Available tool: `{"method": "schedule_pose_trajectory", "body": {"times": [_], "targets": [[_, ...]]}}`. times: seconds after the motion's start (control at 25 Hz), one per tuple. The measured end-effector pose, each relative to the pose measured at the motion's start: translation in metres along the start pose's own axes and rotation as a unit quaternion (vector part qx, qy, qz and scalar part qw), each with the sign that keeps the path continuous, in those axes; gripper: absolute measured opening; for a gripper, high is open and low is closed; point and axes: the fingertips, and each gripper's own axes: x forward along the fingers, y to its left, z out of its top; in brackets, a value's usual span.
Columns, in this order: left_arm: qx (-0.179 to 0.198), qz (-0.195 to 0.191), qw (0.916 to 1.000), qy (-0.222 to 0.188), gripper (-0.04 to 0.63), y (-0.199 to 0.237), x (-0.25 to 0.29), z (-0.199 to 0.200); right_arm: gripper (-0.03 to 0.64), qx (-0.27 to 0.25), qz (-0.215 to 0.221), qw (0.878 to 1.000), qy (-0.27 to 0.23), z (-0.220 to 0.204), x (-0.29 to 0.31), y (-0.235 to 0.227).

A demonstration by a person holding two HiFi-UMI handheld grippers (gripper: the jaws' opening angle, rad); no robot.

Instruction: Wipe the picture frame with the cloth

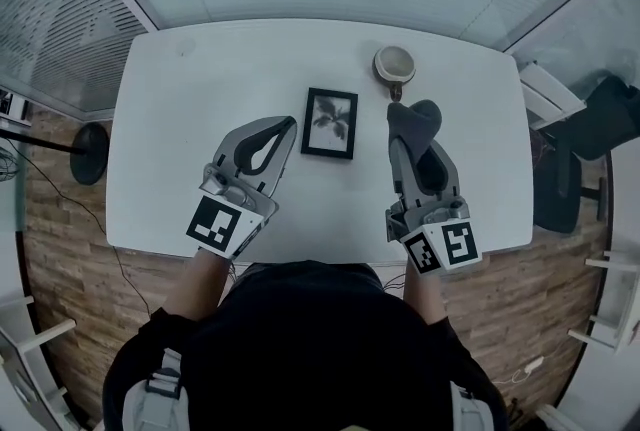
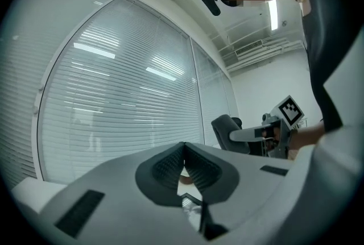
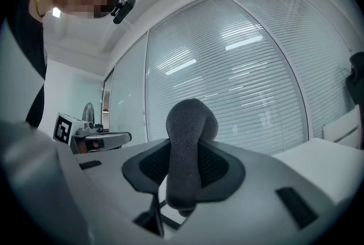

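Seen from above, a white rectangular worktop (image 1: 200, 99) carries a small black-edged picture frame (image 1: 329, 123). The frame lies flat near the middle of the worktop and shows a dark leafy print. A small round pale cup (image 1: 395, 65) sits just beyond its far right corner. A person in dark clothing stands at the near edge with a grey two-jaw tool in each hand. The right claw (image 1: 403, 134) is clamped on a folded dark grey cloth (image 1: 420, 116), which bulges out past the tips. In the right gripper view the soft wad fills the space between the pads and rises above them. It is probably gripped this way so that a rounded cushion of fabric, not plastic, meets the glass. The cloth hangs just right of the frame, apart from it. The left claw (image 1: 288, 126) is fully closed with nothing in it, its tips near the frame's left edge, likely placed there to steady the frame against sliding. Wiping seems not yet begun; the cloth must first come across onto the frame.
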Motion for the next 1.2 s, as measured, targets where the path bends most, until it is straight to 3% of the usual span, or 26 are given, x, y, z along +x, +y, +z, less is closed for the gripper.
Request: {"method": "schedule_pose_trajectory", "body": {"times": [0.32,0.44,0.68,1.2], "targets": [[-0.003,0.010,0.9985,0.054,0.019,-0.005,-0.001,-0.053,0.120,-0.003,0.033,0.999,0.028,-0.014,0.011,-0.013],[-0.011,0.011,0.9964,0.083,0.134,-0.010,-0.002,-0.075,0.120,-0.004,0.040,0.999,0.033,-0.019,0.012,-0.016],[-0.018,-0.003,0.9914,0.130,0.232,-0.020,-0.001,-0.111,0.120,0.001,0.049,0.998,0.040,-0.024,0.013,-0.021],[-0.010,-0.014,0.9747,0.223,0.310,-0.026,0.004,-0.172,0.120,0.004,0.058,0.997,0.059,-0.037,0.007,-0.016]]}}
